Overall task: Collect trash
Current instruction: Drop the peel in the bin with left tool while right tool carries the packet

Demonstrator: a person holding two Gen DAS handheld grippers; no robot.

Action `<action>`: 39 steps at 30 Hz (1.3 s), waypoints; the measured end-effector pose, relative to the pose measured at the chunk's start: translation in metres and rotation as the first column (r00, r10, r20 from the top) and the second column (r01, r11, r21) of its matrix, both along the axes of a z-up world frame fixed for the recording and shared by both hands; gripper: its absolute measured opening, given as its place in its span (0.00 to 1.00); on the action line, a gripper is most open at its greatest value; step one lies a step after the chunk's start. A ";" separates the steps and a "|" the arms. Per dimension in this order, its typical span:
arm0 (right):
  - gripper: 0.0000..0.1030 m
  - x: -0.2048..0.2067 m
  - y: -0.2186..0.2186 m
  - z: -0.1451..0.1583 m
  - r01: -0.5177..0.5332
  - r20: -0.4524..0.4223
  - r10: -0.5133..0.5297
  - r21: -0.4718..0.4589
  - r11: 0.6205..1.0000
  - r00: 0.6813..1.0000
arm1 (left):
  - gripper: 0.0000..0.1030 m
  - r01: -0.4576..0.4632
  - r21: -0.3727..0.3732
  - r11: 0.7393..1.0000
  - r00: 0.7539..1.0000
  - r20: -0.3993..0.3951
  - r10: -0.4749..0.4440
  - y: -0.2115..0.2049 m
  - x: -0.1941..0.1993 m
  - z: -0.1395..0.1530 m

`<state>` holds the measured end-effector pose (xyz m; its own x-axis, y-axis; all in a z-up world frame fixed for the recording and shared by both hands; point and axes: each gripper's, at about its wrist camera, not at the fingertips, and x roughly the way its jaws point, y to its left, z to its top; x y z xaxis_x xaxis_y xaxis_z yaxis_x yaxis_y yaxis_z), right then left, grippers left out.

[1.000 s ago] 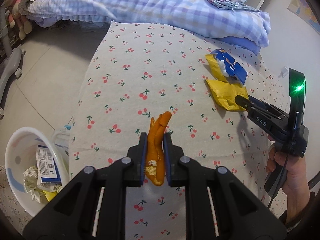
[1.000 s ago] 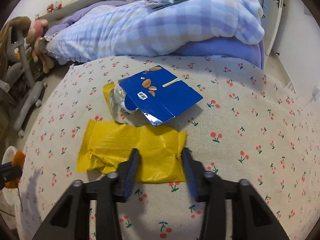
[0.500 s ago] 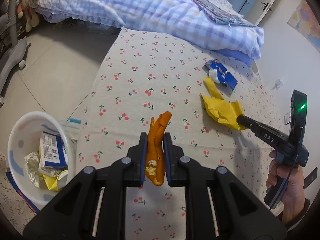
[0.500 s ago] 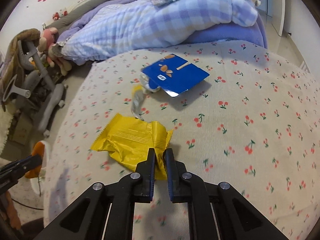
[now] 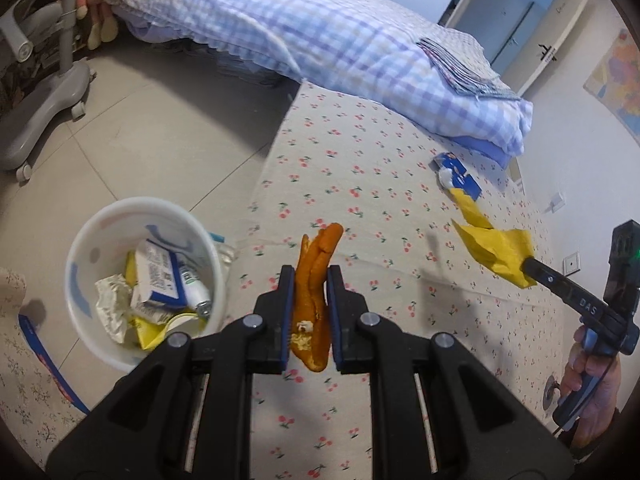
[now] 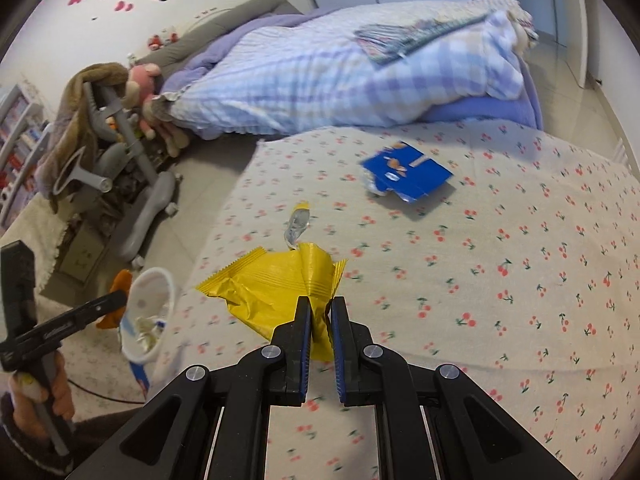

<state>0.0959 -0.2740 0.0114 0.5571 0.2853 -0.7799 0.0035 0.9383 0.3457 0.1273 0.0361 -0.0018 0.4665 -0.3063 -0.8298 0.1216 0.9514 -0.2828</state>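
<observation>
Two trash items secured: orange peel (image 5: 316, 280) clamped in left gripper (image 5: 310, 320), yellow wrapper (image 6: 276, 292) pinched in right gripper (image 6: 320, 344). Wrapper now lifted clear of cherry-print bedspread (image 6: 500, 280), flat under open fingers a second ago. White bin (image 5: 100, 224) on floor, nearer in left view. Blue wrapper (image 6: 408, 178) uncollected on bedspread. Judged ready for drop-off.

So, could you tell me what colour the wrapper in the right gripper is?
Yellow wrapper, clearest in the right wrist view.
</observation>
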 end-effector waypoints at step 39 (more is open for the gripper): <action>0.10 0.046 0.231 -0.012 -0.351 -0.040 0.352 0.016 0.936 0.935 | 0.88 -0.228 0.145 0.963 0.965 -0.097 0.243 0.155 0.007 -0.037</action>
<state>0.1420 -0.0435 -0.0009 0.3873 0.4639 -0.7967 -0.3117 0.8792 0.3604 0.1339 0.1908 -0.0388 0.4131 -0.0836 -0.9068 -0.1363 0.9789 -0.1523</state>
